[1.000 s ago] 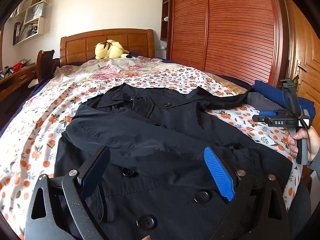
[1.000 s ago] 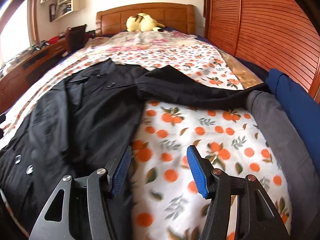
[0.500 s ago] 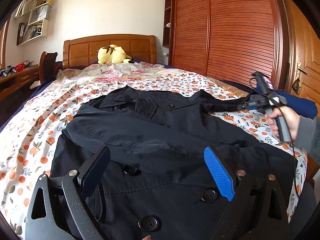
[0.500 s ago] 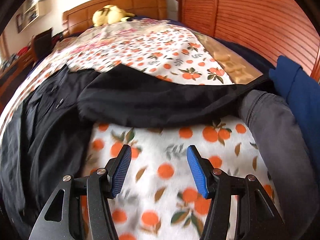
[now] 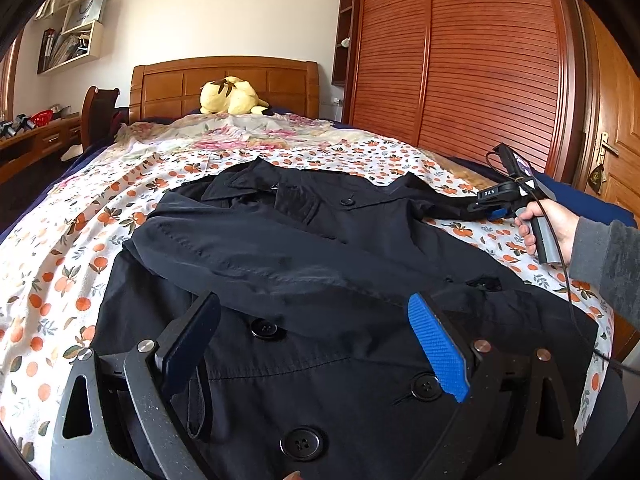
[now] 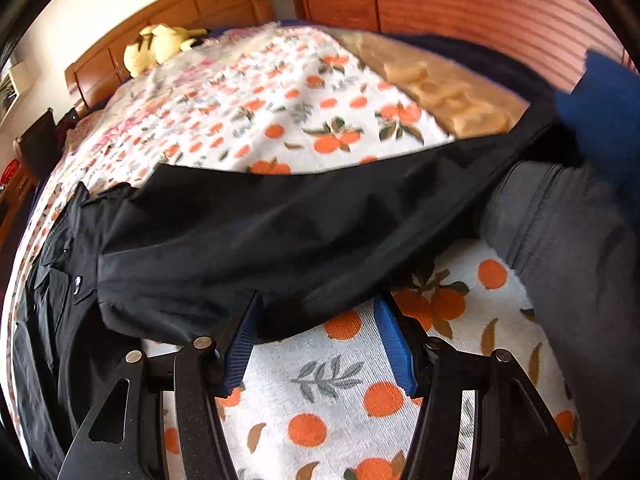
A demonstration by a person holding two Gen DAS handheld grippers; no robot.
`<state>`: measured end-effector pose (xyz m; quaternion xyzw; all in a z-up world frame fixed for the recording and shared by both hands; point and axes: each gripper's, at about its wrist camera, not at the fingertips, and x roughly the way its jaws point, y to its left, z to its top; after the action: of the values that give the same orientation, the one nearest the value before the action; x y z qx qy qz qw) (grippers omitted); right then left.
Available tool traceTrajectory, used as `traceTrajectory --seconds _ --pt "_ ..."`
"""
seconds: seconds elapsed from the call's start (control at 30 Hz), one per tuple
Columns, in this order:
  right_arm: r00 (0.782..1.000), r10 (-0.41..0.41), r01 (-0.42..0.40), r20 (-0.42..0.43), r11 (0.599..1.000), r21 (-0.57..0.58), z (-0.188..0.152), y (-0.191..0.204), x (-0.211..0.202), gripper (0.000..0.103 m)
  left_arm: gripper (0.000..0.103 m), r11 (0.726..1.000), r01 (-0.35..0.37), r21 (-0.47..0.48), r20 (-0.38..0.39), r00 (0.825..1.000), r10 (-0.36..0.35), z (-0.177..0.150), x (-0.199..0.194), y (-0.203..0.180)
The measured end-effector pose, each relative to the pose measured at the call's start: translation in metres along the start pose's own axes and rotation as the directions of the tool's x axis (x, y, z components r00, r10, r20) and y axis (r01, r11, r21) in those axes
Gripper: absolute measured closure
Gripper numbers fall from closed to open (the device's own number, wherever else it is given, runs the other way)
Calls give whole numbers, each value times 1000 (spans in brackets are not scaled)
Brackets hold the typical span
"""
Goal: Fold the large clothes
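Note:
A black double-breasted coat (image 5: 320, 264) lies face up on the orange-print bedsheet (image 5: 60, 264). One sleeve is folded across its chest. The other sleeve (image 6: 320, 224) stretches out to the right edge of the bed. My left gripper (image 5: 312, 304) hovers open above the coat's buttoned front, holding nothing. My right gripper (image 6: 318, 308) points down at the near edge of the outstretched sleeve. Its jaws are closing, the sleeve's hem lies between the blue pads (image 6: 394, 340), and they do not press on it. In the left wrist view the right gripper (image 5: 496, 204) sits on that sleeve, held by a hand.
A grey garment (image 6: 560, 240) and a blue one (image 6: 608, 120) lie at the bed's right edge beside the sleeve's end. A yellow plush toy (image 5: 232, 98) rests by the wooden headboard (image 5: 224, 80). Slatted wardrobe doors (image 5: 480, 60) stand on the right, a desk (image 5: 36, 144) on the left.
The right gripper has moved forward and down from the bare sheet to the outstretched sleeve, rolling as it went. The left gripper has stayed over the coat's front.

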<state>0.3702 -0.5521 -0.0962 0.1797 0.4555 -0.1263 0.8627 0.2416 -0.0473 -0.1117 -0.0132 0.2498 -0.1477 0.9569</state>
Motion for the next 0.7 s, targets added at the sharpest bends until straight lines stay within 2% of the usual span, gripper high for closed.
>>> traceTrajectory --seconds 0.03,0.07,0.1,0.13,0.2,0.3,0.37,0.47,0.57,0.7 --pt "1000 4 -4 -6 1000 -1 2 0 2 58 8 1000 0 1 2 1000 0 0 0 0" --pt "1000 3 -4 -12 1000 -11 5 1 3 64 8 1000 -1 3 2 1000 1 0 -1 -1" --pt "1000 -5 4 -14 1000 -30 7 3 4 79 8 1000 -2 5 1 1000 2 0 0 -1" --pt "1000 -9 9 -15 999 -53 9 6 5 87 8 1000 -3 6 -1 1000 3 -1 0 -1" --pt "1000 -8 8 1 995 -96 9 15 -3 95 8 1000 -5 9 -7 1000 5 -1 2 -2" --pt "997 4 8 75 986 -165 11 31 -23 99 8 1000 -7 8 -12 1000 7 -2 4 -1" --pt "991 39 -14 126 980 -197 12 43 -42 100 8 1000 -8 8 -14 1000 8 -2 4 -1" --pt "972 153 -104 180 961 -256 8 66 -75 100 8 1000 -10 13 -20 1000 11 -2 4 -2" --pt "949 259 -180 179 914 -364 -9 101 -105 100 8 1000 -12 17 -19 1000 12 -3 5 -3" --pt "925 366 -277 101 833 -479 -49 140 -130 100 8 1000 -12 12 -25 1000 12 -3 7 -2"
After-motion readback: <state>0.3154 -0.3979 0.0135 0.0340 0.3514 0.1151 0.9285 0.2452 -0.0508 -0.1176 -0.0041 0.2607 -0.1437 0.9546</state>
